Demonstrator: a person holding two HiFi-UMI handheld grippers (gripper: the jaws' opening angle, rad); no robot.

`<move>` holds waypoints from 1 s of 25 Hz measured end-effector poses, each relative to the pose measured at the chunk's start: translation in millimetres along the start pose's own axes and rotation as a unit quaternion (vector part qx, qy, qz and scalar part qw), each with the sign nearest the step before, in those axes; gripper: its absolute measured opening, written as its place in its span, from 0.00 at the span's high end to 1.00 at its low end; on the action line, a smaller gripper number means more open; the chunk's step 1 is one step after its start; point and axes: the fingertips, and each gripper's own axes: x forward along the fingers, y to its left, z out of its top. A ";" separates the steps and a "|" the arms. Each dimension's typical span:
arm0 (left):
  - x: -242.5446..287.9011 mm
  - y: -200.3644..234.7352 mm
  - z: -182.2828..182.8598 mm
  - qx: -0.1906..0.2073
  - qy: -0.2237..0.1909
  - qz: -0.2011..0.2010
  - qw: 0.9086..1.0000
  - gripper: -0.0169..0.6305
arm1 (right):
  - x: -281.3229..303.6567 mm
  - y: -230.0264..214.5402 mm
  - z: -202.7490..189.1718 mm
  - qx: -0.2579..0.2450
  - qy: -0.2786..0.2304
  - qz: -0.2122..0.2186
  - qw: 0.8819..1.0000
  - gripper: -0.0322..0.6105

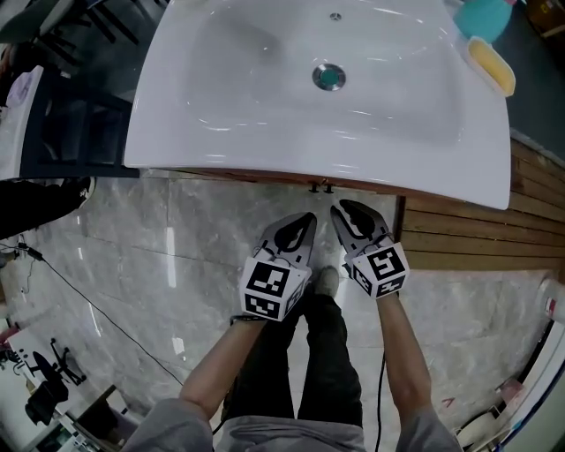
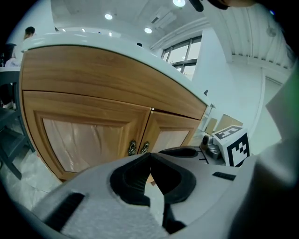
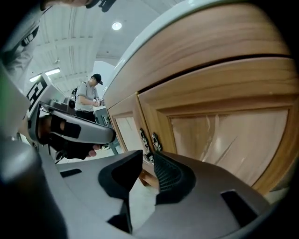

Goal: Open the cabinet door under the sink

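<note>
The white sink tops a wooden cabinet with two doors, the left door and the right door, both closed. Two small dark handles sit side by side at the middle seam, also showing as handles and, from above, as handles under the sink's rim. My left gripper is shut and empty, a short way in front of the handles. My right gripper hovers just beside it with a narrow gap between its tips; the handles show past that gap, untouched.
A yellow soap dish and a teal cup stand on the sink's right rim. Wooden slats cover the floor at the right, marble tiles the rest. My own legs are below. A person stands far behind.
</note>
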 end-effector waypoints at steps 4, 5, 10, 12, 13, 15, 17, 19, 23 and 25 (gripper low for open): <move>10.8 5.9 -5.6 0.002 -0.004 -0.001 1.000 0.96 | 14.0 -10.0 -11.7 -0.012 0.006 -0.004 1.000 0.84; 12.5 7.0 -7.0 0.002 -0.004 -0.001 1.000 0.96 | 16.9 -12.1 -14.3 -0.014 0.008 -0.005 1.000 0.84; 19.9 11.2 -13.8 0.005 -0.001 -0.004 1.000 0.96 | 29.6 -17.6 -26.0 -0.024 0.015 -0.003 1.000 0.82; 21.4 13.0 -16.5 0.006 0.002 -0.004 1.000 0.96 | 34.2 -17.7 -28.3 -0.027 0.015 -0.003 1.000 0.82; 22.0 13.9 -17.6 0.005 0.003 -0.005 1.000 0.96 | 36.6 -17.8 -29.3 -0.029 0.016 -0.003 0.999 0.82; 22.8 15.5 -18.8 0.006 0.004 -0.005 1.000 0.96 | 41.2 -18.5 -30.9 -0.032 0.015 -0.006 0.999 0.82; 23.4 17.4 -18.9 0.007 0.005 -0.005 1.000 0.96 | 44.7 -19.7 -31.4 -0.033 0.014 -0.010 0.999 0.82; 23.5 19.7 -18.9 0.007 0.006 -0.004 1.000 0.96 | 46.4 -20.3 -31.4 -0.032 0.011 -0.012 0.999 0.82; 21.0 22.7 -19.2 0.002 0.009 -0.002 1.000 0.96 | 46.3 -21.1 -32.1 -0.028 0.010 -0.012 0.999 0.84; 18.7 22.1 -20.5 -0.002 0.011 -0.002 1.000 0.96 | 46.3 -21.3 -32.1 -0.028 0.012 -0.009 1.000 0.85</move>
